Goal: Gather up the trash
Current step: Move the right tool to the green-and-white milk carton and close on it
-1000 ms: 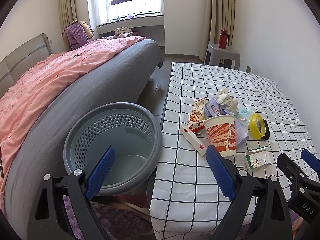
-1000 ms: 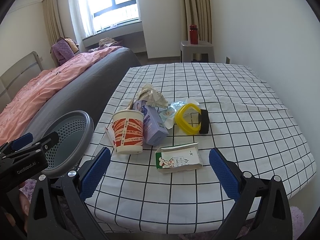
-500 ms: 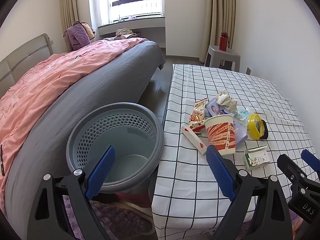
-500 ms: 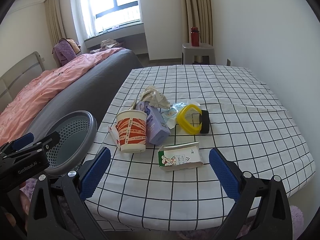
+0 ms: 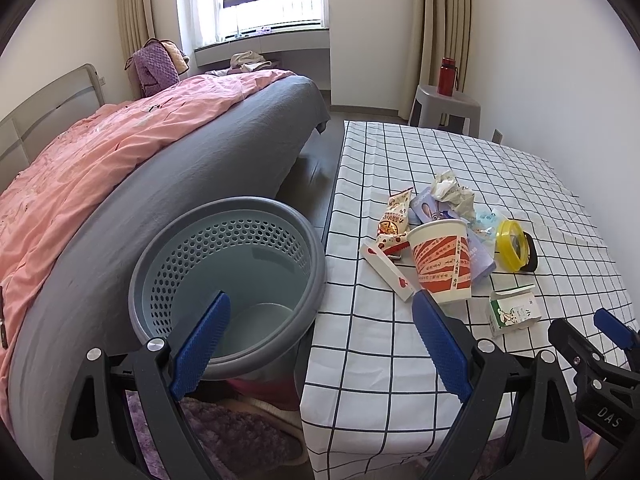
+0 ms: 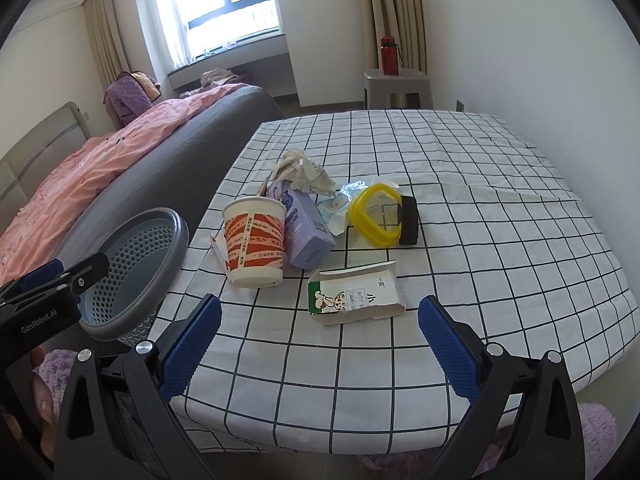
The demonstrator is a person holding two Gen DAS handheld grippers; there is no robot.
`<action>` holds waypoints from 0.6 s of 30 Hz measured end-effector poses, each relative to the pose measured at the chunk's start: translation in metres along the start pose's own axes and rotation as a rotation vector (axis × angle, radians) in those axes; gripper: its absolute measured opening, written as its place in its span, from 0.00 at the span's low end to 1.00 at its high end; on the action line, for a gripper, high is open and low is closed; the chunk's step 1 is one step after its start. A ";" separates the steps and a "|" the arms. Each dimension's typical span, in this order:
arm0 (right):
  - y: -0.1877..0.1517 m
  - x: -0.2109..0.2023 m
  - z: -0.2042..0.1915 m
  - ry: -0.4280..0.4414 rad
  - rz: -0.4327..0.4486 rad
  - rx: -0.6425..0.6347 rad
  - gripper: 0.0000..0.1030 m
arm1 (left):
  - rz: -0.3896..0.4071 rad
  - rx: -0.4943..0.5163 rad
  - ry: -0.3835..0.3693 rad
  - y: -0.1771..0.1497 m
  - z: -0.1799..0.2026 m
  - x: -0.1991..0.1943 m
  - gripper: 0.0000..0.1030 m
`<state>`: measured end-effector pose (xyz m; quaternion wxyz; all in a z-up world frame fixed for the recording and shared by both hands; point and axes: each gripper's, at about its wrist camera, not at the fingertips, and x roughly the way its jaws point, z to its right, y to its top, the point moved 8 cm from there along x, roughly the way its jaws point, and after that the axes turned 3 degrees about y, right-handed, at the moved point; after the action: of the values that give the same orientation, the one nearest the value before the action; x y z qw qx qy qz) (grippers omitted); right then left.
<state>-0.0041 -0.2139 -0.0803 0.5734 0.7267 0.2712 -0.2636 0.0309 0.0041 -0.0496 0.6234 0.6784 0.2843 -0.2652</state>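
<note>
Both tongs gape empty: left tongs (image 5: 320, 332) over perforated plastic bin (image 5: 228, 272), right tongs (image 6: 320, 344) facing crushed carton (image 6: 356, 298).

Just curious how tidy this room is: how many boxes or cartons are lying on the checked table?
3: a milk carton nearest the front edge, a purple box behind the paper cup, a slim white box towards the bin. More may be hidden.

We saw the trash clustered on the checked table. A red-and-white paper cup (image 6: 255, 248) stood upright, touching a purple box (image 6: 305, 227) topped by crumpled paper (image 6: 305, 171). A green-and-white milk carton (image 6: 356, 298) lay on its side nearest us. A yellow lid (image 6: 375, 220) leaned against a black object (image 6: 409, 221). The grey perforated bin (image 5: 228, 284) stood just beside the table's edge.
</note>
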 end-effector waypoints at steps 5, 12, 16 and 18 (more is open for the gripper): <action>-0.010 0.021 0.019 -0.008 -0.052 0.031 0.94 | -0.022 0.010 -0.011 -0.004 0.007 0.011 0.85; -0.017 0.057 0.033 -0.002 -0.130 0.035 0.94 | -0.059 0.026 -0.023 -0.008 0.016 0.028 0.85; -0.017 0.078 0.035 0.015 -0.178 0.031 0.94 | -0.082 0.028 -0.019 -0.009 0.018 0.041 0.85; -0.017 0.086 0.036 0.016 -0.195 0.025 0.94 | -0.090 0.029 -0.018 -0.009 0.019 0.046 0.85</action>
<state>0.0430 -0.2375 -0.1587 0.5339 0.7059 0.3419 -0.3156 0.0564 -0.0117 -0.0905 0.6033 0.6716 0.3052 -0.3031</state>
